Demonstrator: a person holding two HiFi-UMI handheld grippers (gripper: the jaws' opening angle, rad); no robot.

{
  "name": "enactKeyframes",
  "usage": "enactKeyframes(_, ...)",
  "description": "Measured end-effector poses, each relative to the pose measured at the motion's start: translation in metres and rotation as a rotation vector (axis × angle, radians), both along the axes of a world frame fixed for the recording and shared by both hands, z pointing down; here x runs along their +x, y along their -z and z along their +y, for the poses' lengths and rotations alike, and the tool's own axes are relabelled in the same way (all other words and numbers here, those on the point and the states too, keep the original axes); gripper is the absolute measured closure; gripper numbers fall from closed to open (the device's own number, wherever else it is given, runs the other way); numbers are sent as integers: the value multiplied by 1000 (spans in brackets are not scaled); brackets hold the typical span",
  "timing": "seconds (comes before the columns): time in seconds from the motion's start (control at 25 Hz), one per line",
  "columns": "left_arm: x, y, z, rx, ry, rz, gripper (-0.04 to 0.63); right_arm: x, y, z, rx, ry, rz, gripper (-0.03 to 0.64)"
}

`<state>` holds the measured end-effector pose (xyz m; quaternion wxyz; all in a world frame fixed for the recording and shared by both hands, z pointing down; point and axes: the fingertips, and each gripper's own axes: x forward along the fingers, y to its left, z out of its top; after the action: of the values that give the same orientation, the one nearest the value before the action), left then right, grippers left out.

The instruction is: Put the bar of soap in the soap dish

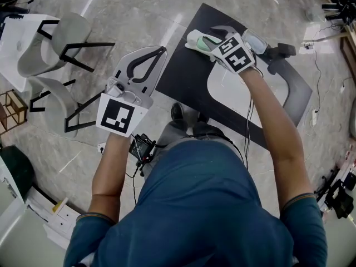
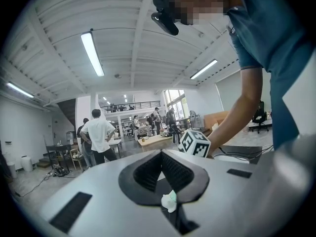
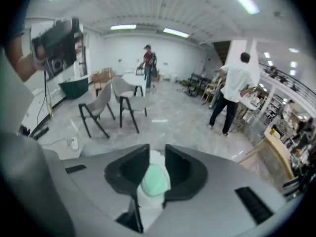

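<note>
The right gripper (image 1: 216,36), at the upper middle of the head view, has its jaws about half closed on the bar of soap (image 1: 200,40), a pale bar with a mint-green face. The pads press its two sides, a hold that should let it be carried without slipping. It sits over the far edge of the black table (image 1: 186,79), near the white basin (image 1: 233,96). A pale oval just right of the gripper's marker cube may be the soap dish (image 1: 255,39), though that corner is too small to be sure. The right gripper view settles what the head view only hints at: the bar of soap is squarely between the black pads and touches both, with floor and chairs beyond. The left gripper (image 1: 162,50), centre left of the head view, has its jaws fully together and carries nothing. It is held off the table, probably to keep clear. Its own view adds a white scrap (image 2: 169,200) lodged low between the pads, unseen from above.
</note>
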<state>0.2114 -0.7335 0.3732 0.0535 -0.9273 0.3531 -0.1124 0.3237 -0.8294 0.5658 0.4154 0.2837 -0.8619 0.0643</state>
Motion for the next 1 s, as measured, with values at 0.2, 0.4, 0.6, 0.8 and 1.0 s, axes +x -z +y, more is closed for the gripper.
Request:
enactKeyframes(0.2,11,16,7,23,-40,-3,594,-6,140,16,211,-153,-441,601)
enactKeyframes(0.4,24,32,18,37,-80,-1,594,6,248,67,348,-133,-690,601)
enactKeyframes(0.6,39,44,27,58,-133,-16,594,18,293,111,429,-96,-683,603)
enactKeyframes(0.8,54,56,38,93,-190,-46,594,29,306,138,484,-106,-634,603)
enactKeyframes(1.0,62,66,48,113,-218,-56,594,35,312,157,510,-119,-618,603)
